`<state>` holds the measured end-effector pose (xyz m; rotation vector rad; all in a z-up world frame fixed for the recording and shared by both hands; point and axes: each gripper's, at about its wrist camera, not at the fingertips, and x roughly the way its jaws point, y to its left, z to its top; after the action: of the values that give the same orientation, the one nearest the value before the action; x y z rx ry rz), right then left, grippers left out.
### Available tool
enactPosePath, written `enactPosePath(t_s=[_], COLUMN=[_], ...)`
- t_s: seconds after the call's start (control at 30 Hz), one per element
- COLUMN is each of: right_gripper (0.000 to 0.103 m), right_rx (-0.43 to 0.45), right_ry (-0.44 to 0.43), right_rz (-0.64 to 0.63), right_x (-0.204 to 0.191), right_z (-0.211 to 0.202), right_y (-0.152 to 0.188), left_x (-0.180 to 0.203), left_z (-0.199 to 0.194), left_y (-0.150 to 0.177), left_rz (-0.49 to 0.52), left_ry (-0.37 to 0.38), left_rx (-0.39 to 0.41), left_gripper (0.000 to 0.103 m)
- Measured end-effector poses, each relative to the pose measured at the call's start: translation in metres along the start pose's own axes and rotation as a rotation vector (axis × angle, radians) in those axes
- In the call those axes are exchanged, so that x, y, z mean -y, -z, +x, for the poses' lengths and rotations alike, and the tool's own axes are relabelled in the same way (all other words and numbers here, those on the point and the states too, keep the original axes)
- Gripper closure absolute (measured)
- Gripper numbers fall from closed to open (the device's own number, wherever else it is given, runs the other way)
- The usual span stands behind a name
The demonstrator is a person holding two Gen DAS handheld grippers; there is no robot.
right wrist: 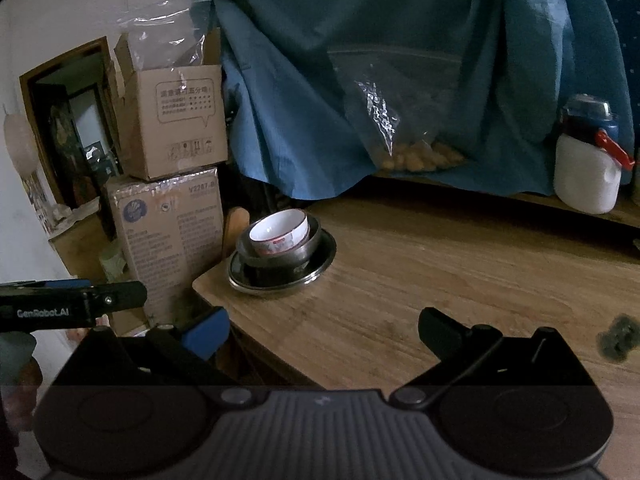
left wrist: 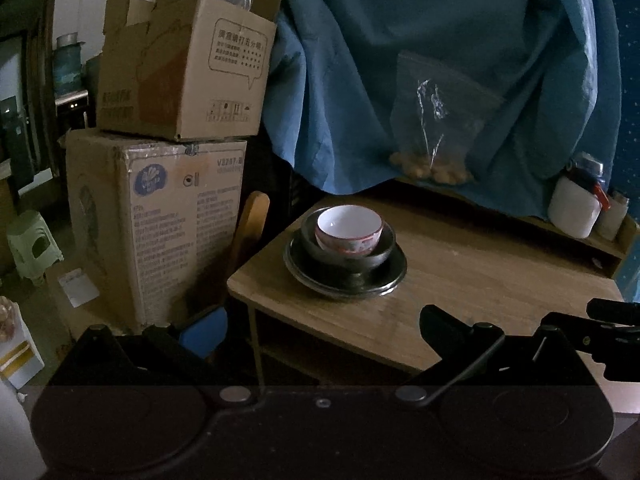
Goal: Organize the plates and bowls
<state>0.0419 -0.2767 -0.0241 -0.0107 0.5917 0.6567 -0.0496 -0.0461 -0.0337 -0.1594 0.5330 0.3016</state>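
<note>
Holding both grippers back from the stack, I keep the left gripper (left wrist: 320, 332) and the right gripper (right wrist: 324, 332) with fingers spread wide apart and nothing between them. The white bowl (left wrist: 349, 229) sits nested inside the dark bowl (left wrist: 348, 250), which rests on the metal plate (left wrist: 346, 276), all near the counter's (left wrist: 480, 280) far left corner. That order, widest at the bottom and smallest on top, makes sense: each piece cups the next and the pile stands steady. It also sits clear of the bag (left wrist: 438, 120) and the white bottle (left wrist: 574, 204) on the shelf behind, so I judge nothing can knock it. From the right wrist view, the left gripper's finger (right wrist: 116, 300) hangs off the counter's edge, well apart from the stack. To me the organizing looks done or nearly so.
</note>
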Motion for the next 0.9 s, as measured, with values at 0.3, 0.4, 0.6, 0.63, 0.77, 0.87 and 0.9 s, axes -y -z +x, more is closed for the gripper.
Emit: enactPosePath(t_s=[0.3,0.4,0.6,0.63,0.77,0.87,0.9], right_gripper=[0.000,0.000,0.000,0.000,0.000,0.000,0.000], right_rx=[-0.010,-0.010,-0.009,-0.009,-0.010,-0.009,-0.009], right_ry=[0.004,0.005,0.005,0.005,0.003,0.002,0.003], right_rz=[0.014,0.017,0.012,0.011,0.006,0.004,0.004], right_x=[0.0066,0.0081,0.0081,0.0081,0.0080,0.0077,0.0074], right_z=[-0.0032,-0.0032,-0.0030,-0.0028,-0.0025,-0.0026,-0.0027], right_y=[0.0042,0.0047,0.0047,0.0046,0.0045,0.0045,0.0046], left_x=[0.0060,0.0073,0.0073,0.0070,0.0062,0.0058,0.0058], left_z=[-0.0055,-0.0066,-0.0070,-0.0066,-0.0071,-0.0068,-0.0068], left_y=[0.0043,0.0046,0.0041,0.0040,0.0044,0.0040,0.0042], left_rz=[0.015,0.019,0.018,0.018,0.015,0.016,0.016], left_ry=[0.016,0.017,0.018,0.018,0.017,0.018,0.018], left_rx=[0.000,0.003,0.004,0.004,0.002,0.002,0.002], left_gripper=[0.001,0.001,0.001,0.001,0.001,0.001,0.001])
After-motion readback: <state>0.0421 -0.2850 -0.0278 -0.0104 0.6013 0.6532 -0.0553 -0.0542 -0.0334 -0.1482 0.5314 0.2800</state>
